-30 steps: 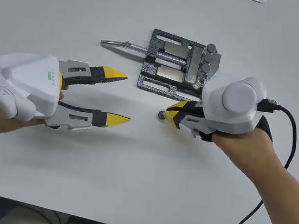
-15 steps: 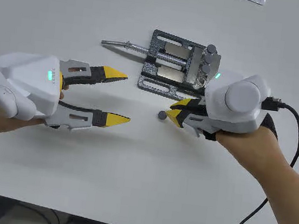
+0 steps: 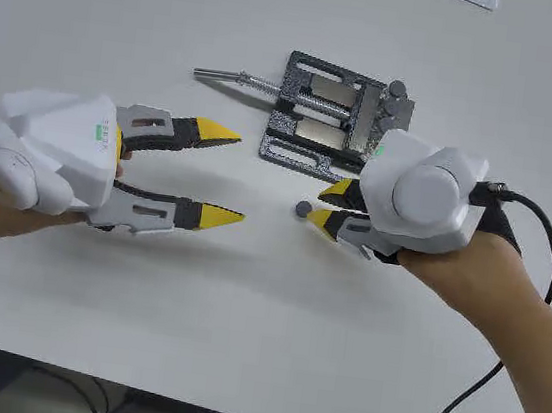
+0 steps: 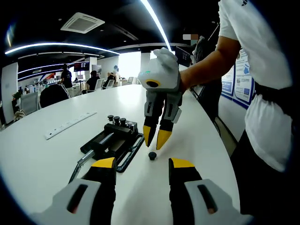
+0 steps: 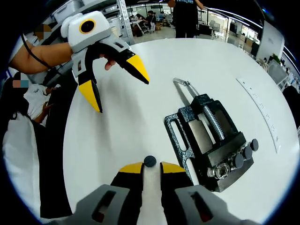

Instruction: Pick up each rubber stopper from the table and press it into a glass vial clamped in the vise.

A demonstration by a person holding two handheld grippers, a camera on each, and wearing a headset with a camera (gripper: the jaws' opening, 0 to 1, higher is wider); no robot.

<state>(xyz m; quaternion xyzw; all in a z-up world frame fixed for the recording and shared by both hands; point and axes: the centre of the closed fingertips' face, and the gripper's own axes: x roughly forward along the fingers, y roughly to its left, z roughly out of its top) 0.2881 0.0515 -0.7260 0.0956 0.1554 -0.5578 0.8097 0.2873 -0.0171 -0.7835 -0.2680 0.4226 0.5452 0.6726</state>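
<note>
A small dark rubber stopper (image 3: 303,209) (image 5: 149,161) (image 4: 152,155) lies on the white table, in front of the vise. My right gripper (image 3: 325,202) (image 5: 151,168) (image 4: 156,137) sits just behind it, narrowly open, with the stopper just beyond its yellow tips and nothing between them. The dark metal vise (image 3: 333,113) (image 5: 206,136) (image 4: 115,138) clamps a row of glass vials (image 3: 400,99) (image 5: 239,159). Some vials carry dark stoppers, and one vial (image 5: 224,169) at the near end looks uncapped. My left gripper (image 3: 222,174) (image 4: 143,164) (image 5: 117,79) hovers wide open and empty, left of the stopper.
The vise's screw handle (image 3: 233,77) sticks out to the left. A white strip (image 5: 260,112) (image 4: 70,124) lies beyond the vise. A black cable (image 3: 545,270) trails from the right gripper. The table's front edge (image 3: 232,403) is near, and people stand around the table.
My right gripper has drawn back slightly from the stopper and its jaws have parted a little. The stopper, the vise and my left gripper stay where they were.
</note>
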